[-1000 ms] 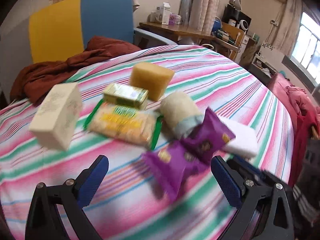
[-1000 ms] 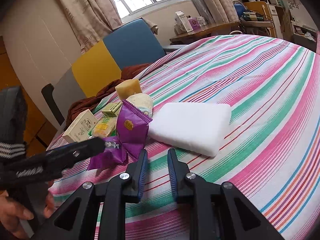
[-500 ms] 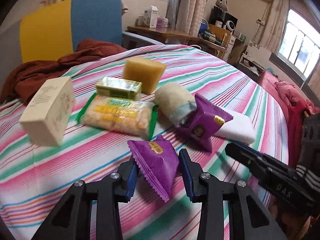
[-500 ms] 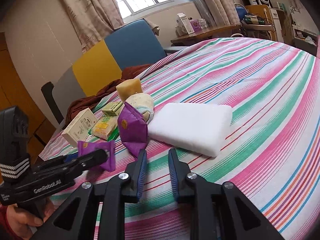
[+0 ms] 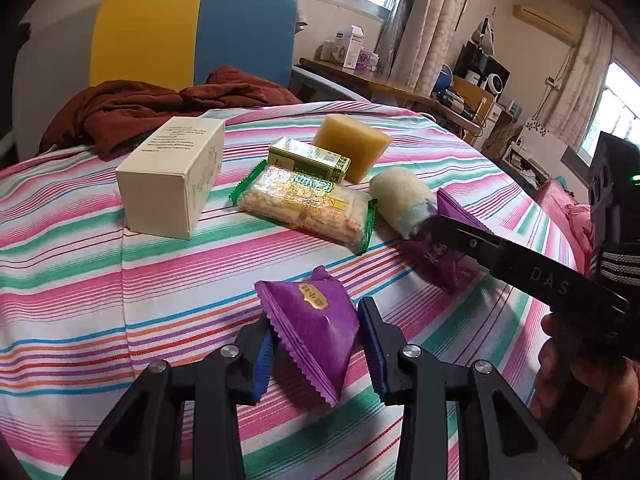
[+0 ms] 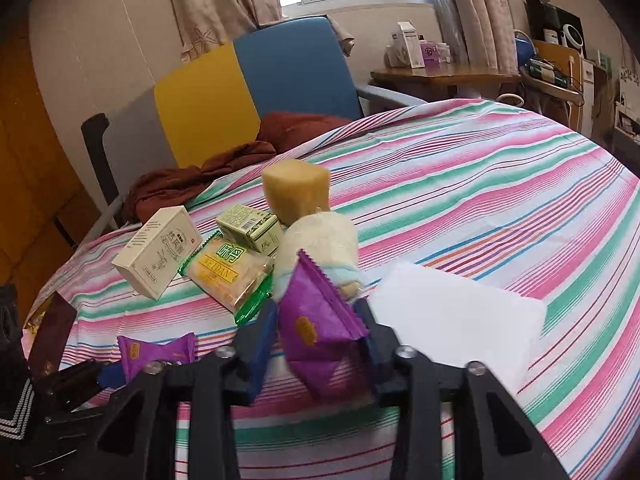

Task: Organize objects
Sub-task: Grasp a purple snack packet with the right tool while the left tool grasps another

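Two purple snack packets here, and each one sits between a pair of fingers. The first purple packet (image 5: 310, 326) is pinched in the left gripper (image 5: 316, 344), fingers closed in on its sides, held just off the striped desk (image 5: 80, 240) at the near edge. The second purple packet (image 6: 316, 328) is in the right gripper (image 6: 316, 340), fingers narrowed around it and looking like they've got it, though the frame is a bit blurry so I wouldn't swear how firm the grip is. It's right up against the rolled towel (image 6: 320, 240) and just beside the white foam block (image 6: 456, 316).

My read: this is the gather-the-matching-things step, with both purple ones picked up together. The next move probably calls for carrying them to a free patch of cloth and setting them down side by side, easing the fingers apart slowly since those crinkly wrappers slip and spring back. The right one needs to lift clear of the towel first so it doesn't drag it.

Count of the rest, going outward: one green-edged cracker pack (image 5: 304, 208), one small green carton (image 5: 308, 158), one yellow sponge block (image 5: 352, 146), one cream box (image 5: 172, 184), one rolled towel, one white foam block. Behind the desk there's a yellow and blue chair (image 5: 192, 36) with a dark red garment (image 5: 160, 108) piled on it.
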